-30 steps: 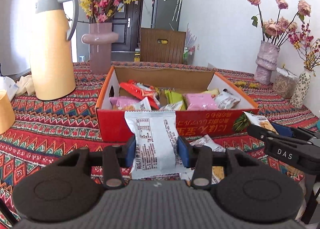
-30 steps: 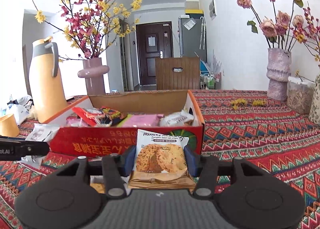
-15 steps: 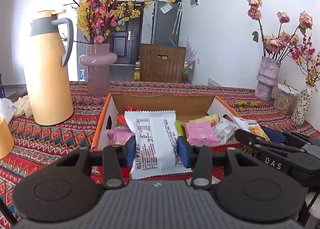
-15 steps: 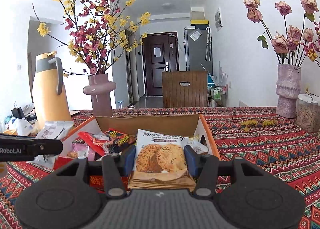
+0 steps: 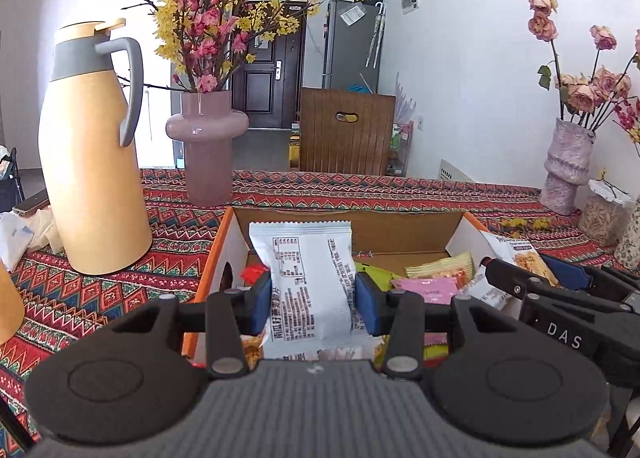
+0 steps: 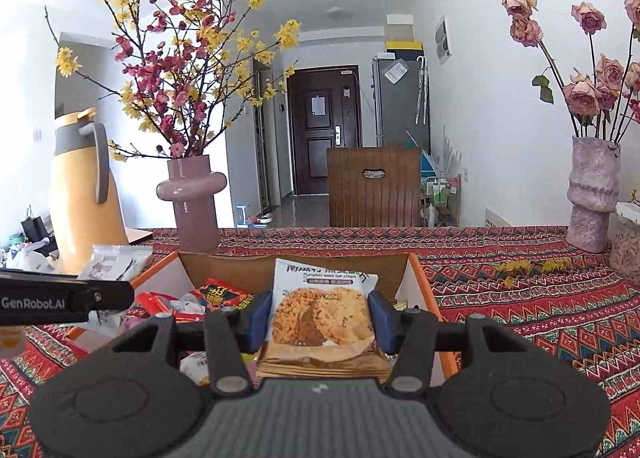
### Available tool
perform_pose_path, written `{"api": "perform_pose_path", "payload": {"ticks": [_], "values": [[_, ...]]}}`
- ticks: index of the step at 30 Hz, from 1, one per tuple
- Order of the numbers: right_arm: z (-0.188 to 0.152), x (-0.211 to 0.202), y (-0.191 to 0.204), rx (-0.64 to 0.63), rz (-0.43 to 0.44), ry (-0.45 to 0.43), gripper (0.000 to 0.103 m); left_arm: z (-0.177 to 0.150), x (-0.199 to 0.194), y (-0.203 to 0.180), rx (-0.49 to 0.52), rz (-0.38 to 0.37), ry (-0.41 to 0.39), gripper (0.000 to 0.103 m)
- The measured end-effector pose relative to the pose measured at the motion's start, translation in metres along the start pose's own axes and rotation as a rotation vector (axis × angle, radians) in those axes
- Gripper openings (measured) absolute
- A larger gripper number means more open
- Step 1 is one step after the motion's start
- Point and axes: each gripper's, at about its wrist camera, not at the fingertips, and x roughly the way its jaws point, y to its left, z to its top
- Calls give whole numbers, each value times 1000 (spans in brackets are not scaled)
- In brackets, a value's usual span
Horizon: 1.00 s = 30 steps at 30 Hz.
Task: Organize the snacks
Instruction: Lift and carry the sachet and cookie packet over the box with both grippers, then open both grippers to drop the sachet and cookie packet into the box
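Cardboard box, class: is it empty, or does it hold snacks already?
It holds snacks: the cardboard box has a pink packet and others loose inside.

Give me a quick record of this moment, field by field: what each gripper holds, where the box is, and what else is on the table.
left gripper: shut on white snack packet, printed back facing the camera
right gripper: shut on cookie packet, picture side facing the camera
snack box: open, orange rim, several packets inside, both held packets above it
table cover: red patterned cloth
also on table: yellow thermos jug, pink vase with blossom branches
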Motion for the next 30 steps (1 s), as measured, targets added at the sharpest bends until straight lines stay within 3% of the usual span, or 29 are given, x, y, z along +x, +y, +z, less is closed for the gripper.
{"api": "perform_pose_path", "payload": {"ticks": [12,24,26,27,28,29,30], "values": [[-9,28,-4,4,12,28,51,-13,43,5,23,57,-39,44],[-17,36,0,-14,-2,63,54,-18,47,13,-1,24,-14,45],[-16,34,-2,-6,-7,56,69,-18,45,14,-12,23,-22,57],[-15,33,-3,0,-14,49,83,-18,43,15,-18,26,-32,62],[-15,31,-4,6,-20,40,91,-18,41,16,-22,37,-42,75],[-15,29,-4,12,-21,30,92,-18,40,16,-25,49,-52,87],[-14,29,-5,19,-21,25,95,-18,38,16,-30,58,-64,90]]}}
